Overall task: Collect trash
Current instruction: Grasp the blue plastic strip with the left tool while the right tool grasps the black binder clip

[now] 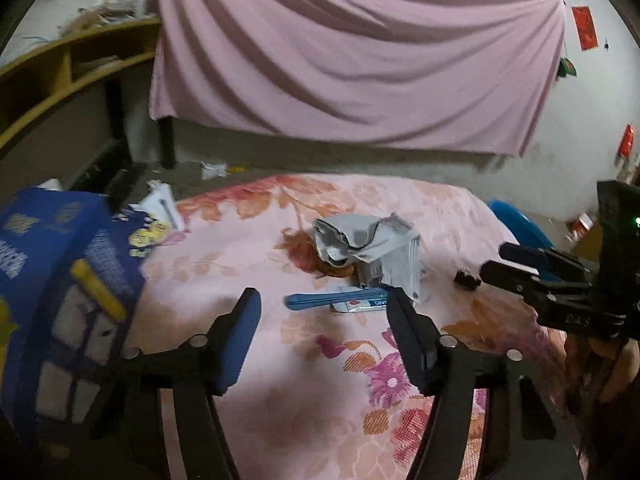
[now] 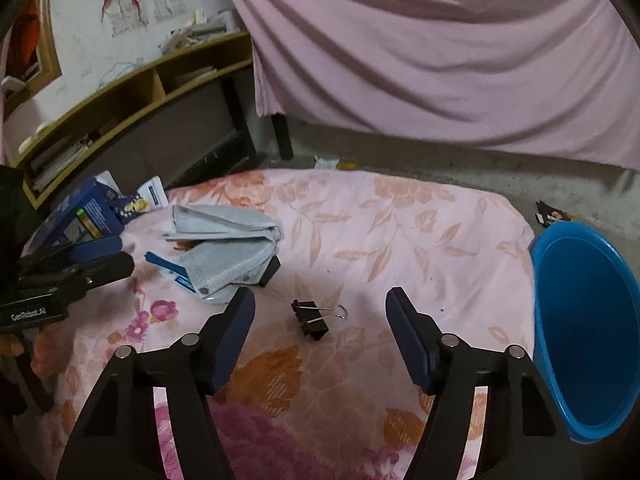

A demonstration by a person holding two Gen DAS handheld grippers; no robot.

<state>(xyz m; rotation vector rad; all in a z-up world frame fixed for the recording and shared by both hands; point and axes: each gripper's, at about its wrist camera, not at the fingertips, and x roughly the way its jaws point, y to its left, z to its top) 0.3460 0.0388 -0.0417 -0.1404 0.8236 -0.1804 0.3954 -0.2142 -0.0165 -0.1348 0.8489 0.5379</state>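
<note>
Closest to the lens, left claw (image 1: 323, 295): jaws partly apart, gripping nothing, hanging tilted down over the desk (image 2: 420, 216). Same with right claw (image 2: 319, 295): partly spread, empty, aimed at a binder clip (image 2: 314, 318) just beyond its tips.

Looks small, hard and metal, with thin wire handles lying folded back. Probably light but slick. Best pinched across the black body, not the wires, which would likely swing or slip out.

Just ahead of the left claw lies a flat blue packet (image 1: 334, 300), touching the edge of a crumpled grey bag (image 1: 368, 248). Likely thin and limp, hard to lift off cloth without scooping an edge. Bag itself looks soft, light and puffy; should crush easily, so any raised fold near the top would do as a hold. Hides part of something orange underneath; cannot tell what. Sits beside a small black block (image 2: 270, 270).

To the left, at the desk's rim, a blue box (image 1: 60, 260), seemingly stiff card and too wide for a narrow pinch. At the right edge, a blue bin (image 2: 588, 320), mouth open and near, presumably where the trash goes.

Underfoot for all of it: a pink flowered cloth (image 2: 360, 380), soft and wrinkly, apt to bunch under a low pinch.

Farther off: bare grey floor (image 2: 460, 164) with paper scraps (image 1: 214, 169), a wooden shelf (image 2: 120, 92) holding papers, and a pink sheet (image 1: 360, 60) draped across the back.
</note>
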